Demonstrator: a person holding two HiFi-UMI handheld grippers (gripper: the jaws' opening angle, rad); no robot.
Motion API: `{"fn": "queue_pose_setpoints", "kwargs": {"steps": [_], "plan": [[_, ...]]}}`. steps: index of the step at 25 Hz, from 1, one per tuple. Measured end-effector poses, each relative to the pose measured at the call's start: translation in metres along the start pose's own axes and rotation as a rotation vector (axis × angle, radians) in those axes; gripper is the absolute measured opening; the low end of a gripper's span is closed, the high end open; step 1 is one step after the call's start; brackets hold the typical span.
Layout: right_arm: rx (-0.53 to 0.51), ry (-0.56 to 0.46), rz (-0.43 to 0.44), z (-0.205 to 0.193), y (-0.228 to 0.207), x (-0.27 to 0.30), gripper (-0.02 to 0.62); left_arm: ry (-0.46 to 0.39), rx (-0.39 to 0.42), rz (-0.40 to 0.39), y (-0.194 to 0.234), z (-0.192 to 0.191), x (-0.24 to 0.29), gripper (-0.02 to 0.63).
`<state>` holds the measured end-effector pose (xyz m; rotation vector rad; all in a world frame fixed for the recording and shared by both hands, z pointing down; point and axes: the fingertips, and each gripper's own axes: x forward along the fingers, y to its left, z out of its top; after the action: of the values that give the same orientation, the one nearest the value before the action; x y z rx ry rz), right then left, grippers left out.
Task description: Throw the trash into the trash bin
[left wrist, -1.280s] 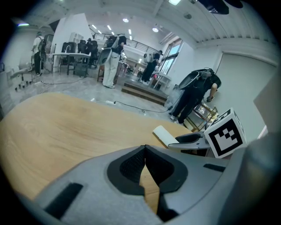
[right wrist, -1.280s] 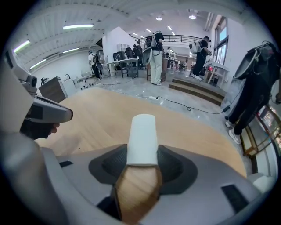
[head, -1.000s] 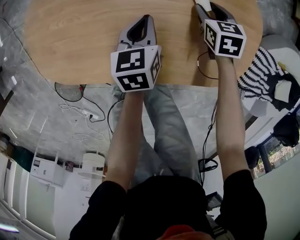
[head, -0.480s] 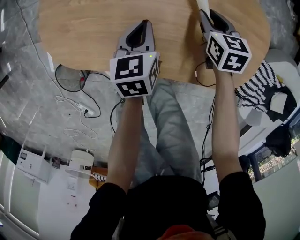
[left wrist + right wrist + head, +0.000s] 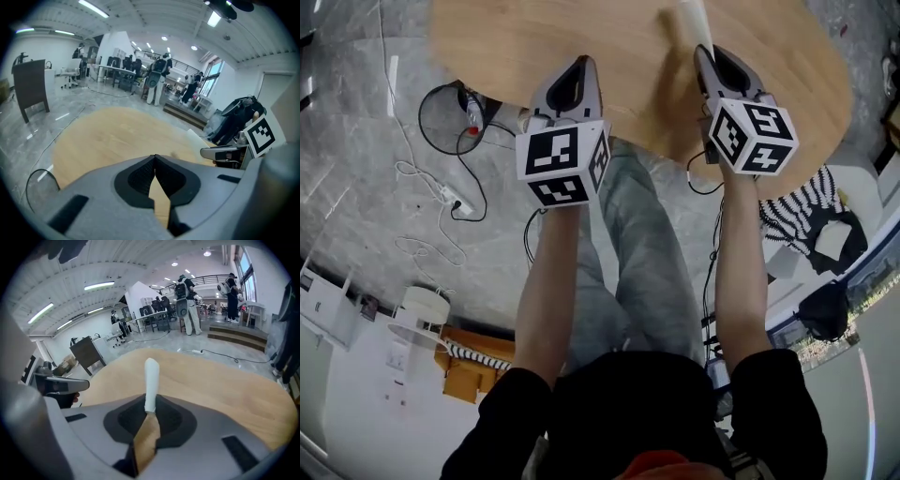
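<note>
A white rolled paper scrap sticks up out of my right gripper, whose jaws are closing and pinch its lower end. In the head view the same scrap juts past the right gripper over the round wooden table. My left gripper hovers at the table's near edge, to the left of the right one. Seen from its own camera, the left gripper is shut with nothing between the tips, above the table.
Cables and a power strip lie on the grey floor left of the table. A striped cloth lies on a seat at the right. A dark board and several standing people are far beyond the table.
Both grippers have drawn back from over the table toward its near edge, with the left cube now over the floor. The white scrap has stayed in the right jaws.
</note>
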<state>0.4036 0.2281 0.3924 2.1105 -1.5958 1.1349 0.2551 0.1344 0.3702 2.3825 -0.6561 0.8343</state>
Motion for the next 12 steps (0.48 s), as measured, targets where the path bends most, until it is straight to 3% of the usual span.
{"fn": "queue_pose_setpoints", "kwargs": {"steps": [12], "plan": [[-0.117,0.06,0.234,0.005,0.182,0.045,0.025,-0.065,-0.165,0.168,0.139,-0.015,-0.086,0.005]]}}
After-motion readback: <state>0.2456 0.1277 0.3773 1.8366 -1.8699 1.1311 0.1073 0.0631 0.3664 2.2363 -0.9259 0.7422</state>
